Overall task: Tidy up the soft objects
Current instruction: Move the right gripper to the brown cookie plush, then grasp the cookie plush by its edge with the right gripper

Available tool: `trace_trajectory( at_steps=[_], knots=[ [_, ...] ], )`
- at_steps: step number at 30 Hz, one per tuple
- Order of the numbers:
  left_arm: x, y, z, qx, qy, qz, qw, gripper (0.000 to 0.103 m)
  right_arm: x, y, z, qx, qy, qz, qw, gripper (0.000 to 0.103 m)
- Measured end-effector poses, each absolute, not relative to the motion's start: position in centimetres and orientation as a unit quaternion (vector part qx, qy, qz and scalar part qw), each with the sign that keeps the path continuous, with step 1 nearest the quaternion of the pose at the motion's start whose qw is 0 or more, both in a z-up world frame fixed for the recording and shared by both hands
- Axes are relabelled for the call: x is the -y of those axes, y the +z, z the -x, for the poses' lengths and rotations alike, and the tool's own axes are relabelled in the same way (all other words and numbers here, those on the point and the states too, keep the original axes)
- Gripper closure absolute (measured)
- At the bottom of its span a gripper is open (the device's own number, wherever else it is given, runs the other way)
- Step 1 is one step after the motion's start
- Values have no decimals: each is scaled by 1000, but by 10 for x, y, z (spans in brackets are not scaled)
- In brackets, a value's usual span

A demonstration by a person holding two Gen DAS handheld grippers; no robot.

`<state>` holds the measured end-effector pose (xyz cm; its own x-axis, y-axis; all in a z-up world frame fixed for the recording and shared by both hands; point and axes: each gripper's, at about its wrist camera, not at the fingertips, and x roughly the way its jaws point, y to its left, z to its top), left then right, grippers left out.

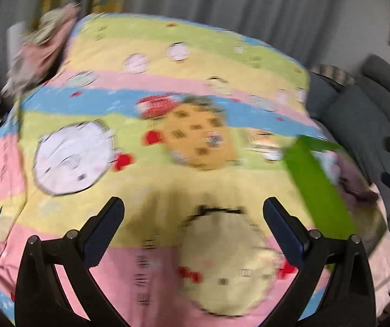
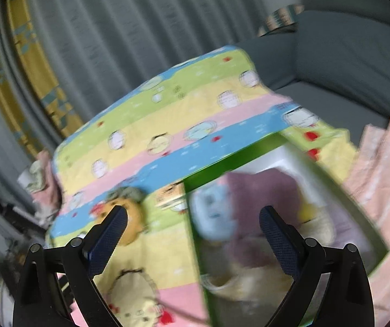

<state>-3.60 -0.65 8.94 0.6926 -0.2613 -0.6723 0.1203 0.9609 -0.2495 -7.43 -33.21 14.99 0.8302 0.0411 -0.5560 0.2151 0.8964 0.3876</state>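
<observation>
A tan cookie-shaped plush [image 1: 199, 133] with dark chips lies on the striped cartoon bedspread [image 1: 167, 62], with a red-and-white soft piece [image 1: 155, 105] at its far left. My left gripper [image 1: 193, 214] is open and empty, hovering short of the plush. In the right wrist view the plush [image 2: 132, 215] lies left of a green-walled box [image 2: 249, 152] that holds soft toys, among them a pale blue one [image 2: 214, 212] on purple cloth. My right gripper [image 2: 193, 222] is open and empty above the box's near left side. Both views are blurred.
The green box [image 1: 317, 179] stands at the bed's right side. Crumpled pink and pale cloth [image 1: 45, 38] lies at the bed's far left corner. A grey sofa [image 2: 344, 62] stands to the right, grey curtains [image 2: 113, 27] behind. Peach striped fabric [image 2: 385, 169] lies right of the box.
</observation>
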Motion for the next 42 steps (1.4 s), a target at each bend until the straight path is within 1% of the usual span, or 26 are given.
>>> trace_trajectory(
  at_steps=[2,7,12,16,21,22,24,26,27,28,29,30,31,32,34,37,42],
  knots=[
    [-11,79,31,-397,-72,115,908,2,315,145,66,-299,-13,-229,926,5],
    [-36,77,30,-408,-16,129,903,2,262,119,32,-355,53,-229,905,5],
    [-60,77,30,-406,13,136,904,2,216,89,-9,-402,67,-231,884,5],
    [-75,79,32,-404,18,159,901,2,187,62,-45,-422,57,-232,875,5],
    [-83,80,28,-407,15,180,895,2,174,37,-90,-442,52,-244,862,10],
    [-84,81,27,-407,15,184,895,2,173,30,-97,-448,45,-247,858,13],
    [-87,81,27,-408,14,188,893,2,172,19,-108,-459,36,-257,850,13],
    [-90,80,25,-411,12,193,891,2,172,15,-111,-450,22,-257,855,24],
    [-91,79,25,-412,12,194,890,2,171,16,-111,-443,14,-245,862,35],
    [-92,79,24,-413,12,196,889,2,171,17,-112,-442,5,-233,867,43],
    [-92,79,23,-415,12,198,888,2,170,17,-112,-441,0,-225,869,47],
    [-93,79,23,-415,12,200,887,2,171,16,-112,-438,0,-223,871,57],
    [-94,79,23,-415,12,202,887,2,172,16,-111,-435,0,-222,873,69],
    [-94,79,23,-416,11,204,886,2,173,17,-110,-431,2,-222,875,70],
    [-95,79,23,-417,9,204,886,2,174,19,-108,-428,15,-230,874,79],
    [-94,80,25,-414,9,202,888,2,175,31,-99,-422,37,-240,873,82],
    [-91,79,25,-418,13,193,888,2,171,61,-69,-422,70,-241,871,83]
  ],
)
